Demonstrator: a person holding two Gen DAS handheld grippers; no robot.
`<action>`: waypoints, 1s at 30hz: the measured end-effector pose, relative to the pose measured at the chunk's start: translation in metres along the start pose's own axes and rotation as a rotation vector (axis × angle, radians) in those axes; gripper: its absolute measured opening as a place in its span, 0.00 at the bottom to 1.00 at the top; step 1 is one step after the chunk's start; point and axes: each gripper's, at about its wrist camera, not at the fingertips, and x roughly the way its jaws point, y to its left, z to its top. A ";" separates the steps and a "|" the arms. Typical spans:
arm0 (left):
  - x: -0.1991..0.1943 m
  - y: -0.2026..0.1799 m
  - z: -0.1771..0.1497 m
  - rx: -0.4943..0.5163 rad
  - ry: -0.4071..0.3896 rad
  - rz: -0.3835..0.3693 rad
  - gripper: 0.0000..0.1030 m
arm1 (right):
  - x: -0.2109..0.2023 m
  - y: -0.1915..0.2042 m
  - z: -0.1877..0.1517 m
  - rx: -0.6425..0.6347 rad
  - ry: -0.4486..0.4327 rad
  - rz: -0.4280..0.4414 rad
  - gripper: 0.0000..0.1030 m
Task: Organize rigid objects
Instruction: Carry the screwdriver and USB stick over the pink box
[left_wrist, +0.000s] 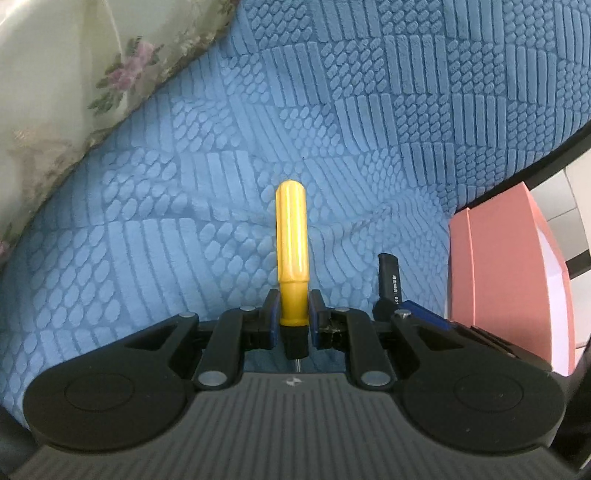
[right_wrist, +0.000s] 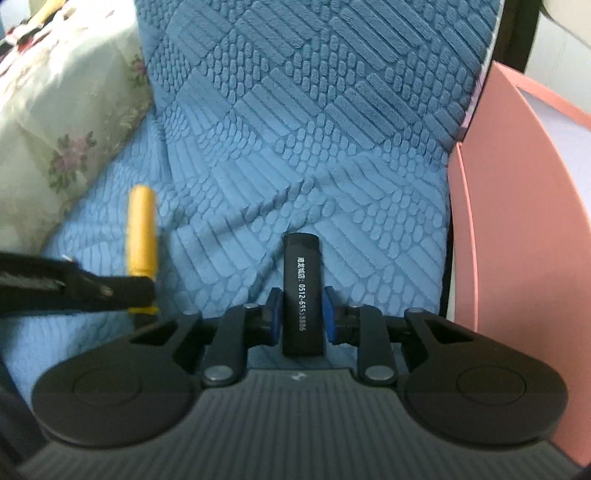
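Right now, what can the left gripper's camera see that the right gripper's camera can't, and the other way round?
Only the left camera shows the black collar and thin metal shaft under the yellow plastic screwdriver handle, clamped in the left gripper. Only the right camera shows the white printed writing down the whole black plastic lighter, clamped in the right gripper. Both show the handle, the lighter, the blue textured cushion, the flowered cream fabric and the pink box.

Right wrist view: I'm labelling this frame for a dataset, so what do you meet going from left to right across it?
Floral fabric → yellow-handled tool in the left gripper → blue textured cover → black lighter clamped in the right gripper → pink box.
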 end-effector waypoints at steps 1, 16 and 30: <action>0.000 -0.002 0.000 0.007 0.000 0.001 0.18 | -0.001 -0.001 0.001 0.007 -0.001 0.005 0.25; -0.050 -0.020 0.004 0.020 -0.030 -0.011 0.18 | -0.070 0.020 0.000 -0.039 -0.068 0.032 0.25; -0.099 -0.067 -0.026 0.109 -0.019 -0.052 0.18 | -0.142 0.018 -0.026 -0.003 -0.120 -0.003 0.25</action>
